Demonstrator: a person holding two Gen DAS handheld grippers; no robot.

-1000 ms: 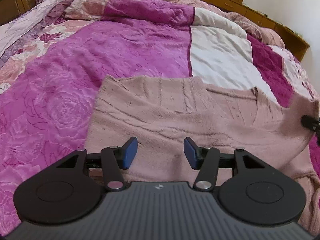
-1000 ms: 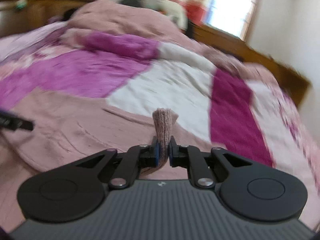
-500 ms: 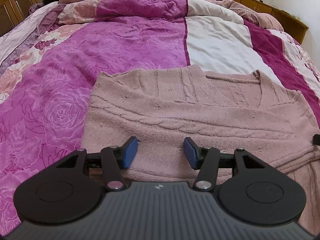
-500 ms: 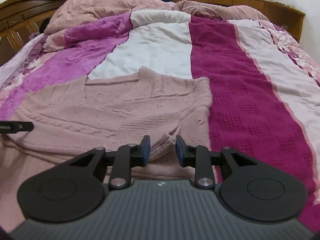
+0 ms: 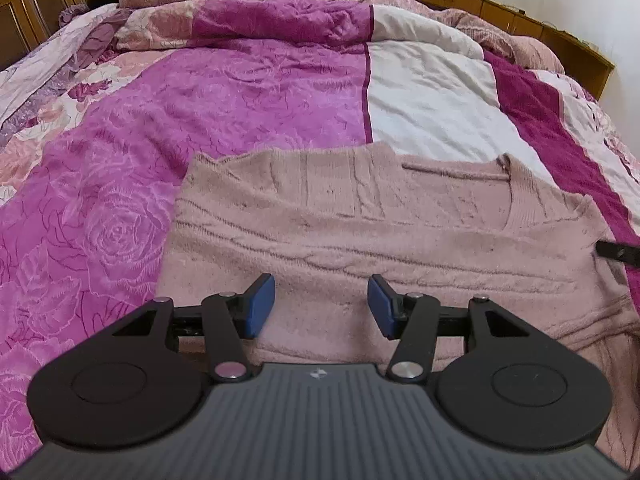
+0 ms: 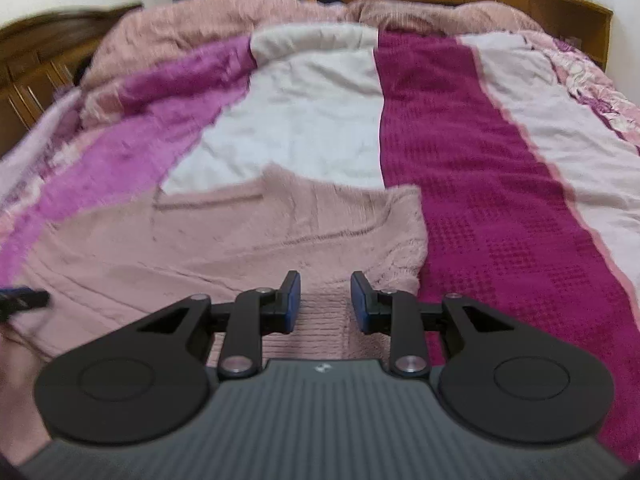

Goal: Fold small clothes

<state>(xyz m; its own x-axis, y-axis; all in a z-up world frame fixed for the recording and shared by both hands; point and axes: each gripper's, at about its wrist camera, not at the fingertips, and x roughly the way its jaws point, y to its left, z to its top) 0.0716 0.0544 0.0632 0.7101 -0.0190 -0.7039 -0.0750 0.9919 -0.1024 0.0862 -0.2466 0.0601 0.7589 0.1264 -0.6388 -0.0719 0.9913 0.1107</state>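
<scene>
Spread flat across the near edge of the bed (image 5: 256, 128): a dusty-pink cable-knit sweater (image 5: 360, 232), fuzzy and ribbed at the neckline, sleeves folded in over the body. Poised over its near hem, the left gripper (image 5: 321, 306), blue pads wide apart and empty. At the sweater's right side, over a ribbed cuff, the right gripper (image 6: 325, 301), jaws parted and gripping nothing. Beyond, open quilt in magenta, white and floral bands; rumpled pink blanket (image 6: 208, 24), wooden headboard (image 6: 36, 64).
</scene>
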